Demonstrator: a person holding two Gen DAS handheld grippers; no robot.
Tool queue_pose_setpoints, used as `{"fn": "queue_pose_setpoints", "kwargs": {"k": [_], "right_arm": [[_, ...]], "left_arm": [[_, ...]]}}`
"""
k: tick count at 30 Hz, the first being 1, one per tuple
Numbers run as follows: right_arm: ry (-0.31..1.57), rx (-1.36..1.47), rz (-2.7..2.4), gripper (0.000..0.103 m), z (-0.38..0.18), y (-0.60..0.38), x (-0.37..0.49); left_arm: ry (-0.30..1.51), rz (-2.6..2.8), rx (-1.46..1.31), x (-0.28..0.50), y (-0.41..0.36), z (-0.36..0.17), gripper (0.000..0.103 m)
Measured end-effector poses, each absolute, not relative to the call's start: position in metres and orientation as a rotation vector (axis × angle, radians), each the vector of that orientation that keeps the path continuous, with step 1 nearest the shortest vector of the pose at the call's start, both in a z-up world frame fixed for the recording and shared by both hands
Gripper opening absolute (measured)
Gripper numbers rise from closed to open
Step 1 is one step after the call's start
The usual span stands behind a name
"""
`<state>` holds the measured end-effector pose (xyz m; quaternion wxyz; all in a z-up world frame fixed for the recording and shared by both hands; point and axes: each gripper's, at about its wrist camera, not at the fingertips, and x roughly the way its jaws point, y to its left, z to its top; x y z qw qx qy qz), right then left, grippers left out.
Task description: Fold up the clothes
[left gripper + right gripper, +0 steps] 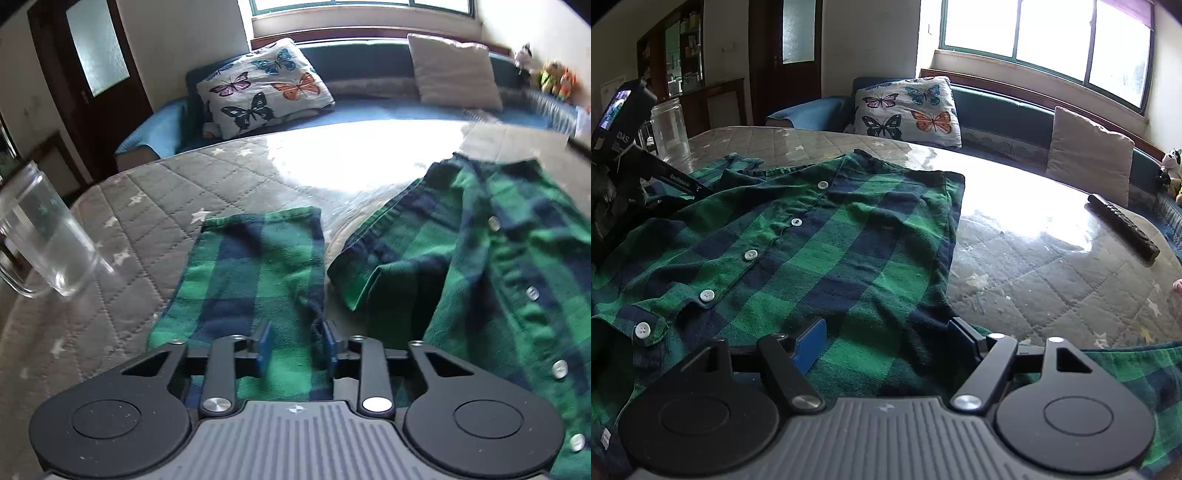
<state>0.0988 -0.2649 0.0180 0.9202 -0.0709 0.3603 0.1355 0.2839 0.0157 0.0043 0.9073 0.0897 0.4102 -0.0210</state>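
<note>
Shirt (820, 258), a green-and-navy plaid with white buttons (750, 254) down its closed placket, lies spread flat on the table (1052, 280), which wears a grey quilted cover printed with pale stars under a glossy clear sheet. Its body fills the near left part of the table, the hem toward the far edge and the collar end toward the near edge. One sleeve (255, 273) stretches away from the body, its cuff pointing at the far edge. The left gripper (297, 347) sits low over that sleeve with its blue pads (265, 341) drawn fairly near each other, the right-hand pad touching the sleeve's edge seam; whether the cloth is actually pinched I cannot tell. The right gripper (886, 341) hovers over the shirt's side near the near edge, jaws spread wide, holding nothing, plaid cloth showing between them. In the right wrist view the left tool's black housing carries the letters "DAS" beside a small lit screen. A glass jar (670, 129) stands near the table's far left corner, and a black remote control (1123, 225) lies toward the right edge. Behind, a butterfly cushion (908, 110) and a plain beige cushion (1089, 155) rest on a blue sofa (997, 114) under the window (1049, 40).
</note>
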Motion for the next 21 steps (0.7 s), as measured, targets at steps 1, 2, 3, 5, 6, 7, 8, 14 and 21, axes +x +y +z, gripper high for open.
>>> {"fn": "queue_pose_setpoints", "kwargs": {"k": [1, 2, 3, 5, 6, 7, 8, 14, 21], "right_arm": [[0.740, -0.146, 0.278, 0.074, 0.018, -0.264, 0.099], [0.738, -0.147, 0.277, 0.074, 0.018, -0.264, 0.098], [0.737, -0.147, 0.276, 0.074, 0.018, -0.264, 0.097], [0.733, -0.148, 0.275, 0.074, 0.019, -0.262, 0.097], [0.730, -0.151, 0.273, 0.074, 0.020, -0.262, 0.096], [0.728, -0.154, 0.270, 0.074, 0.021, -0.261, 0.095], [0.725, -0.157, 0.268, 0.074, 0.022, -0.261, 0.093], [0.712, -0.161, 0.261, 0.074, 0.027, -0.258, 0.087], [0.710, -0.185, 0.268, 0.074, 0.031, -0.250, 0.081]], "left_arm": [[0.832, -0.049, 0.176, 0.280, 0.017, 0.006, 0.018], [0.816, -0.046, 0.169, 0.277, 0.019, 0.009, 0.003], [0.797, -0.039, 0.162, 0.272, 0.021, 0.012, 0.003], [0.758, -0.022, 0.139, 0.264, 0.031, 0.022, 0.003], [0.739, -0.004, 0.128, 0.259, 0.039, 0.028, 0.003], [0.721, 0.015, 0.118, 0.255, 0.046, 0.033, 0.003], [0.702, 0.034, 0.107, 0.250, 0.053, 0.039, 0.003], [0.606, 0.204, 0.035, 0.208, 0.112, 0.068, 0.003], [0.589, 0.400, -0.050, 0.148, 0.178, 0.057, 0.003]]}}
